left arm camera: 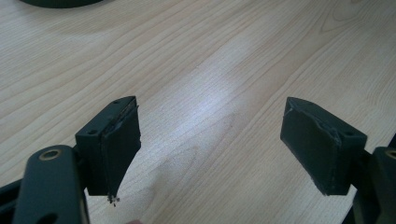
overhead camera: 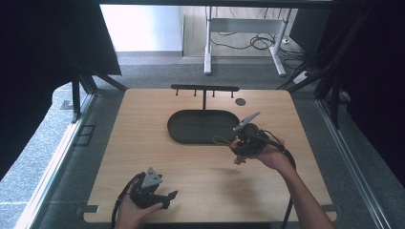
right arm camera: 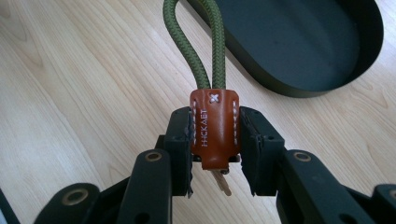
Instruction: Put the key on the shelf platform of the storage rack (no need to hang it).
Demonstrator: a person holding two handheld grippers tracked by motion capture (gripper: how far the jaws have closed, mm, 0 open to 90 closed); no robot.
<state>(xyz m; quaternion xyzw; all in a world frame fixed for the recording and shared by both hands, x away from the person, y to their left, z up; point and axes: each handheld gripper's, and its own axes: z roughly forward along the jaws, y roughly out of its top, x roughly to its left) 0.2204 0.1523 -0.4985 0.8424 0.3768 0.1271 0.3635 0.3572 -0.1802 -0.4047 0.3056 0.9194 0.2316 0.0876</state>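
Observation:
My right gripper [right arm camera: 215, 144] is shut on a brown leather tag [right arm camera: 214, 127] stitched around a green rope loop [right arm camera: 192, 42]; a small key end hangs below the tag. In the high view the right gripper [overhead camera: 239, 151] sits just off the near right rim of the dark oval tray [overhead camera: 179, 134], the rope loop [overhead camera: 220, 140] reaching toward the tray. The tray [right arm camera: 299, 86] looks bare inside. My left gripper [overhead camera: 169, 196] rests near the table's front edge, and its jaws stand wide apart over bare wood [left arm camera: 210, 140] with nothing between them.
A black rack with several pegs [overhead camera: 205, 88] stands behind the tray on the wooden table [overhead camera: 143, 157]. A small dark round disc [overhead camera: 240, 101] lies at the back right. Dark frames flank the table; a desk's legs and cables show beyond.

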